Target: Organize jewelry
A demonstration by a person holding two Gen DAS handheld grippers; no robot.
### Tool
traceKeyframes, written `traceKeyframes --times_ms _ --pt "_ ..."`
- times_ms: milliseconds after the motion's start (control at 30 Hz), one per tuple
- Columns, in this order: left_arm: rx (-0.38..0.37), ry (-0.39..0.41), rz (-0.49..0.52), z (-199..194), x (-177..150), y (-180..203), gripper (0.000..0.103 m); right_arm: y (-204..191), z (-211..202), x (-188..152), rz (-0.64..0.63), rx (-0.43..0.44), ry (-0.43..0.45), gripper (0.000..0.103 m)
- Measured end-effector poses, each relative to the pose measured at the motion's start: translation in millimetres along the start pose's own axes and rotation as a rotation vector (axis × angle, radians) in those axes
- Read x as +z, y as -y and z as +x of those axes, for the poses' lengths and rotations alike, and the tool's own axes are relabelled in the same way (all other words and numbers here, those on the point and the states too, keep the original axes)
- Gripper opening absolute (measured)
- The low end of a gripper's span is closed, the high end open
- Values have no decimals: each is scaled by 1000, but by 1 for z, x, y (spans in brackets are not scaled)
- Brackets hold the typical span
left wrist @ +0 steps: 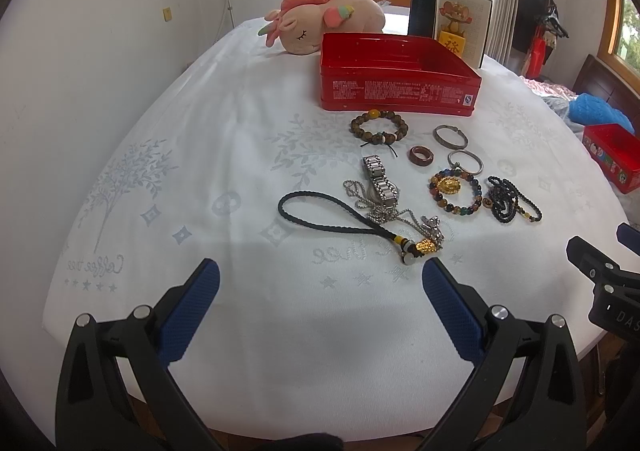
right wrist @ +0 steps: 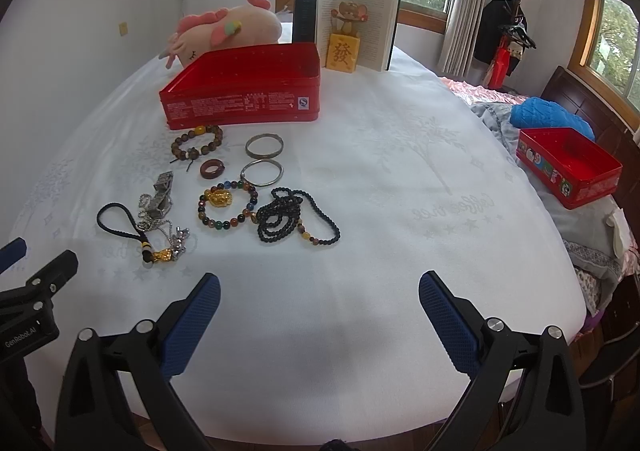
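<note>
left gripper (left wrist: 320, 275) fingers spread, empty | right gripper (right wrist: 319, 287) same, hovering near edge | beaded bracelets (right wrist: 228, 207), chains, watch laid out just before open red rectangular tin (left wrist: 400, 91), likely their destination

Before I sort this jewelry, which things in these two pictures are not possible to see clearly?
- Red tin floor: both views, hidden by its own front wall, so any contents are unknown.
- Tin label text: both views, too small to read.
- Watch face: both views, covered by the silver chain.
- Silver chain pendant: both views, tangled beside the gold charm, shape unclear.
- Second red tin: left wrist view, cut off by the edge.
</note>
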State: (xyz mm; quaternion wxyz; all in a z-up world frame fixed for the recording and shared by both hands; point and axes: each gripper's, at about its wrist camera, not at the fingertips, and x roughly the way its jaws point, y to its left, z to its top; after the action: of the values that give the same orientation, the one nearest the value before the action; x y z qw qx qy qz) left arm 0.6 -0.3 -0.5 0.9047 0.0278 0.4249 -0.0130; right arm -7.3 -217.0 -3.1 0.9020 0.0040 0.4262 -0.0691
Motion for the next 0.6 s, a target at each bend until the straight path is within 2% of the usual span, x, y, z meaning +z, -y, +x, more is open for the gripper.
traceKeyframes --times_ms 600 --pt "0 -1 2 -6 1 -2 100 -1 1 0 -1 1 -1 99"
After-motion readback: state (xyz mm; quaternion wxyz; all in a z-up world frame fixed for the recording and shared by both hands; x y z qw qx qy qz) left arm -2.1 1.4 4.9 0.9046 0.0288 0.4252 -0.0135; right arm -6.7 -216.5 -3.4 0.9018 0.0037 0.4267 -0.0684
